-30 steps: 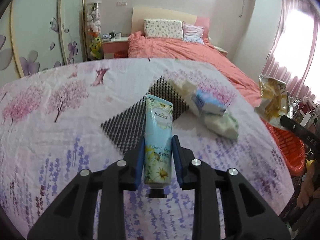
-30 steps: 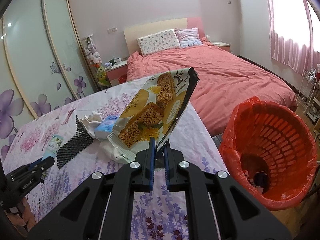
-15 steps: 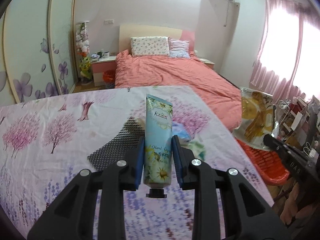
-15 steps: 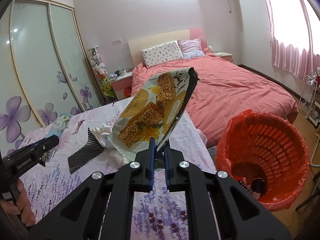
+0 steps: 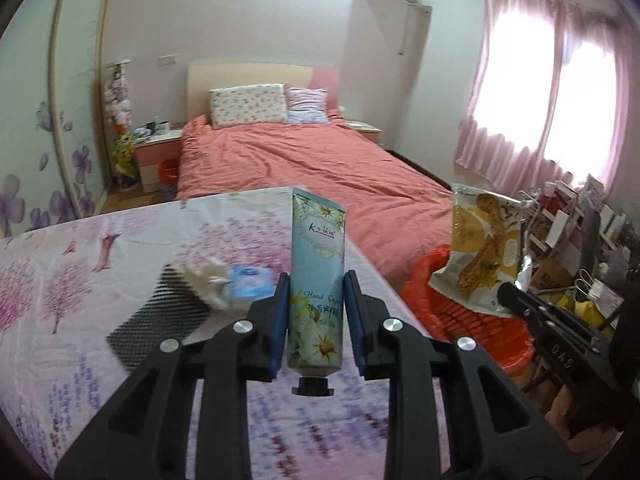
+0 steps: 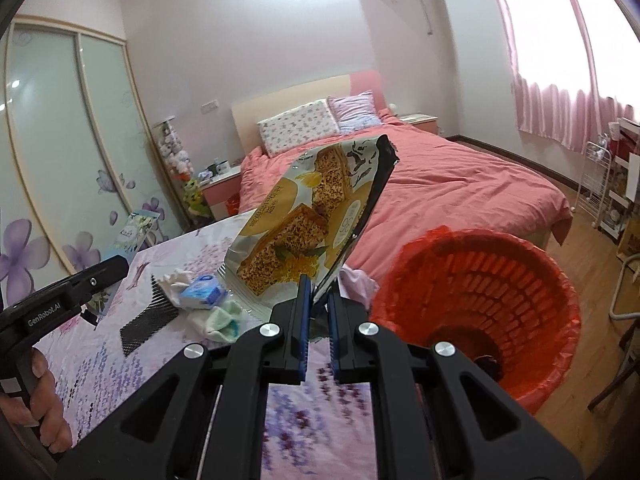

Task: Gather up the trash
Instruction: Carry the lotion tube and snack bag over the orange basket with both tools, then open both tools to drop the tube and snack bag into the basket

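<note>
Wrapper [image 6: 316, 216] now nearer red bin [image 6: 480, 288]

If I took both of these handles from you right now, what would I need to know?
Left hand-held gripper: shut on the hand cream tube, held above the table.
Right hand-held gripper: shut on the snack bag, beside the red bin, not yet over it.
Left on the table: tissues, blue packet, black mesh mat.
Next, probably: drop both items into the bin.

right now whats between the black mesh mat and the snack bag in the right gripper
In the right wrist view, crumpled tissues and a small blue packet lie between the black mesh mat and the snack bag.
</note>
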`<state>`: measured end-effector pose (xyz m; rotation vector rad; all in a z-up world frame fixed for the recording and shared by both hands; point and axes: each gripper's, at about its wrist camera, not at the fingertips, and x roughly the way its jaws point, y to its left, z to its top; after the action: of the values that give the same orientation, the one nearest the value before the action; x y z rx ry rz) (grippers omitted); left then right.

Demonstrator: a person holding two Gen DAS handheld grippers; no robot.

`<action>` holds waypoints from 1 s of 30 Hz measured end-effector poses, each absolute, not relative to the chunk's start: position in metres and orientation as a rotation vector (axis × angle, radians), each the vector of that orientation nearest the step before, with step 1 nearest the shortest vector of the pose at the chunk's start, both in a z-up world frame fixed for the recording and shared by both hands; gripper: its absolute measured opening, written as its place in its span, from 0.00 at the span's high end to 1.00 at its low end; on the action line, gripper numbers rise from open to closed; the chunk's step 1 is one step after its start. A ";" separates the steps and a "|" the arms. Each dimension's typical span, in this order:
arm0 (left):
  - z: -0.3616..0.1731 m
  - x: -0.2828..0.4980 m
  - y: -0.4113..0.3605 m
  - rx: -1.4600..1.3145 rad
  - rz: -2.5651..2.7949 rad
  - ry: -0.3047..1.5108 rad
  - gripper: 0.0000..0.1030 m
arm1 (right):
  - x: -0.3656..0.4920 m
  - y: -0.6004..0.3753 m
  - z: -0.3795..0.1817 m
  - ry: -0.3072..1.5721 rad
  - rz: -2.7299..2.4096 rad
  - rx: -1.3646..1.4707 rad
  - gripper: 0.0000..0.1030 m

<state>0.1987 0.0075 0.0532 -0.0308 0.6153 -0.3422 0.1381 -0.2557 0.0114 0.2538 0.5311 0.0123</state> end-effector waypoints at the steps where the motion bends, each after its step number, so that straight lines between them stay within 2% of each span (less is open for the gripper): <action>1: 0.054 0.198 0.000 -0.028 -0.358 0.613 0.74 | 0.137 -0.259 0.011 0.529 0.006 0.256 0.92; 13: 0.039 0.210 -0.088 0.004 -0.517 0.630 0.74 | 0.128 -0.313 -0.003 0.528 -0.121 0.277 0.92; 30: -0.024 0.235 -0.227 0.086 -0.717 0.746 0.75 | 0.140 -0.385 -0.044 0.627 -0.280 0.313 0.92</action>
<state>0.2350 -0.2273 -0.0237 0.0856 0.7457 -0.7175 0.1396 -0.3848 -0.0440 0.3135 0.6270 -0.2801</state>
